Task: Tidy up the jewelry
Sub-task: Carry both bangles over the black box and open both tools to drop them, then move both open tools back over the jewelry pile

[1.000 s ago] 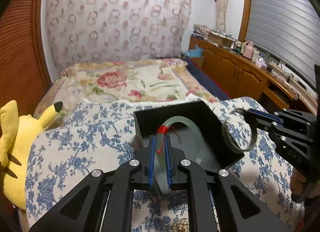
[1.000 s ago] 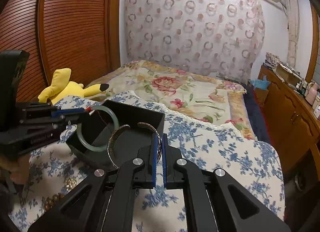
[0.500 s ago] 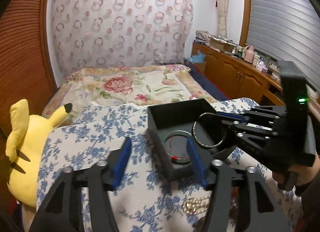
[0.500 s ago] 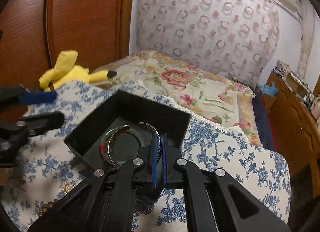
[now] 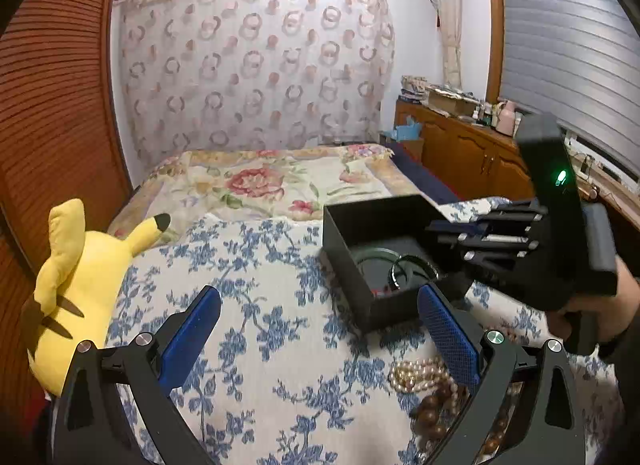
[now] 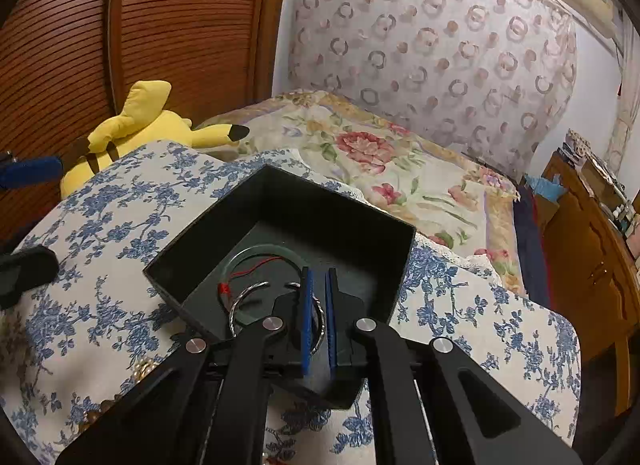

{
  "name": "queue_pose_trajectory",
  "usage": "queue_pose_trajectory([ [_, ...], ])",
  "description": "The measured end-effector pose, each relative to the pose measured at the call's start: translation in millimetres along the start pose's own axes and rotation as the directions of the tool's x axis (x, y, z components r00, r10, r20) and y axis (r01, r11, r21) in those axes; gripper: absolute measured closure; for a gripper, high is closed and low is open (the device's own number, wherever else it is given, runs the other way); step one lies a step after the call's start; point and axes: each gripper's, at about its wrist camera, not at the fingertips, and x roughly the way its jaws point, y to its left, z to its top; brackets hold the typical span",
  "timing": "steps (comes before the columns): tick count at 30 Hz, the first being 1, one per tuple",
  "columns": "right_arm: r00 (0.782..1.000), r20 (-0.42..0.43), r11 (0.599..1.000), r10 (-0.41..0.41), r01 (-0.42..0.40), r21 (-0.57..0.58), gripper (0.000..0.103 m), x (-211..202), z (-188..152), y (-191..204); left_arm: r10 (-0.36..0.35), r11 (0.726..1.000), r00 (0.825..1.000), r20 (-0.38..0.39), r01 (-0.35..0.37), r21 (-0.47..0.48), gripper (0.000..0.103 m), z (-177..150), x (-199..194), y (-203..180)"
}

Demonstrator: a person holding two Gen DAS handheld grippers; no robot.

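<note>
A black open box (image 5: 344, 233) (image 6: 280, 201) sits on the blue-floral cloth. A green jade bangle (image 5: 374, 255) (image 6: 262, 253) with a red thread lies flat inside it. My right gripper (image 6: 318, 279) (image 5: 436, 233) reaches into the box with the silver bangle (image 6: 248, 301) (image 5: 412, 267) between its slightly parted pads; the bangle is low in the box, over the jade one. My left gripper (image 5: 316, 321) is wide open and empty, back from the box's near corner. Pearl and brown bead strands (image 5: 424, 385) lie by its right finger.
A yellow Pikachu plush (image 5: 76, 285) (image 6: 132, 129) lies at the cloth's left edge. A floral bed (image 5: 272, 181) lies behind the box, a wooden slatted wardrobe (image 5: 48, 105) on the left, a wooden sideboard (image 5: 472, 153) on the right.
My left gripper let go of the jade bangle into the box, opened wide and pulled back. My right gripper carried the silver bangle down into the box.
</note>
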Motion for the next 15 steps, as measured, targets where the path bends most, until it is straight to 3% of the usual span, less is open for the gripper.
queue_pose_trajectory([
  [7, 0.997, 0.066, 0.998, 0.027, -0.030, 0.048, 0.095, -45, -22, -5, -0.004, 1.000, 0.999, -0.049, 0.005, 0.019, 0.008, -20, -1, -6],
  [11, 0.995, 0.089, 0.997, 0.036, -0.042, 0.063, 0.074, -71, -45, -2, -0.011, 1.000, 0.998, -0.067, 0.013, 0.028, 0.008, -35, -6, -7],
  [15, 0.994, 0.087, 0.993, 0.062, -0.070, 0.090, 0.069, -91, -74, 4, -0.021, 0.998, 0.994, -0.103, 0.026, 0.053, 0.008, -51, -10, -13],
])
